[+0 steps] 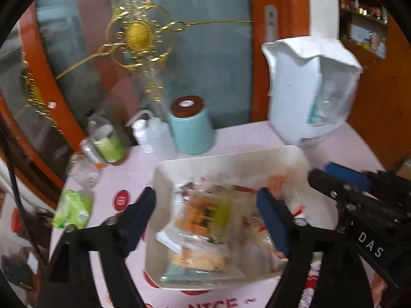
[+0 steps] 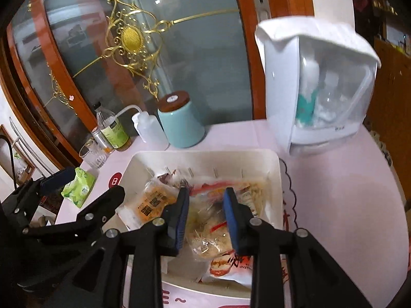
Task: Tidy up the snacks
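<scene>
A white bin (image 1: 164,177) (image 2: 274,164) on the pink table holds several clear snack packets, among them an orange one (image 1: 203,213) (image 2: 151,205). A green snack pack (image 1: 73,209) (image 2: 78,186) lies on the table left of the bin. My left gripper (image 1: 208,205) hovers open and empty over the bin, its jaws wide apart. My right gripper (image 2: 205,197) is open above the packets in the bin, with nothing between its pads. The right gripper's body shows at the right edge of the left wrist view (image 1: 341,179).
Behind the bin stand a teal canister with a brown lid (image 2: 179,123), a white squeeze bottle (image 2: 151,128), a green-labelled bottle (image 2: 113,128), a glass (image 2: 92,154) and a white appliance (image 2: 316,84). A glass door with gold ornament closes the back.
</scene>
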A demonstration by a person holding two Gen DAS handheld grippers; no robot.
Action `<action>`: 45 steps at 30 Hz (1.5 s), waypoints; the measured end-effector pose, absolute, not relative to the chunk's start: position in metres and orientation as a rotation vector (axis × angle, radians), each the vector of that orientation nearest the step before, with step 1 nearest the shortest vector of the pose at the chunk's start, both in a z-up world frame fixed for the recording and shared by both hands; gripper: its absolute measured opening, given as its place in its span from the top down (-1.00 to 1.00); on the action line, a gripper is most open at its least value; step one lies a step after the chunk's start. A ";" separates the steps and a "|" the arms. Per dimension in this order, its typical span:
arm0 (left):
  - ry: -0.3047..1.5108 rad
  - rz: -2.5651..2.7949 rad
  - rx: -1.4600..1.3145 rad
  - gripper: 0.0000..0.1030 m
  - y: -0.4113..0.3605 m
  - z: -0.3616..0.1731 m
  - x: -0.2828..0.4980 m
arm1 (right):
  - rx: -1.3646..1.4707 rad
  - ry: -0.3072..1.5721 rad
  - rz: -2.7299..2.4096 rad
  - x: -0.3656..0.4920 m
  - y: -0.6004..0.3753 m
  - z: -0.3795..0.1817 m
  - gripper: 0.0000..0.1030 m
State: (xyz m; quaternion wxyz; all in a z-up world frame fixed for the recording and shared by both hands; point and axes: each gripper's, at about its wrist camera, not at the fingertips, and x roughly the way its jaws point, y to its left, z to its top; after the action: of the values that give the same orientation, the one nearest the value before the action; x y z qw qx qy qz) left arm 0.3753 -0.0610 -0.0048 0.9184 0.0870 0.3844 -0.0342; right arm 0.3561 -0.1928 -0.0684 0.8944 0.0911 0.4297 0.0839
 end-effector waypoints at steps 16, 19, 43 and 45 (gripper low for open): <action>0.851 -0.076 0.134 -0.78 -0.044 -0.013 0.370 | 0.158 0.884 0.162 0.339 -0.186 -0.061 0.18; 0.838 -0.070 0.135 -0.78 -0.043 -0.005 0.360 | 0.149 0.874 0.159 0.330 -0.184 -0.053 0.18; 0.766 -0.107 0.099 -0.78 -0.021 0.065 0.201 | 0.136 0.777 0.106 0.175 -0.160 0.016 0.17; 0.756 -0.103 0.109 -0.78 -0.019 0.068 0.184 | 0.129 0.772 0.095 0.156 -0.157 0.019 0.17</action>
State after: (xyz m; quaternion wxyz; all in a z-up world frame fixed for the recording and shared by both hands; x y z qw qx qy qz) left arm 0.1836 -0.0188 0.0678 0.9266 0.0532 0.3688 -0.0501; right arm 0.1559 -0.1569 0.0187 0.9233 0.0630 0.3760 0.0465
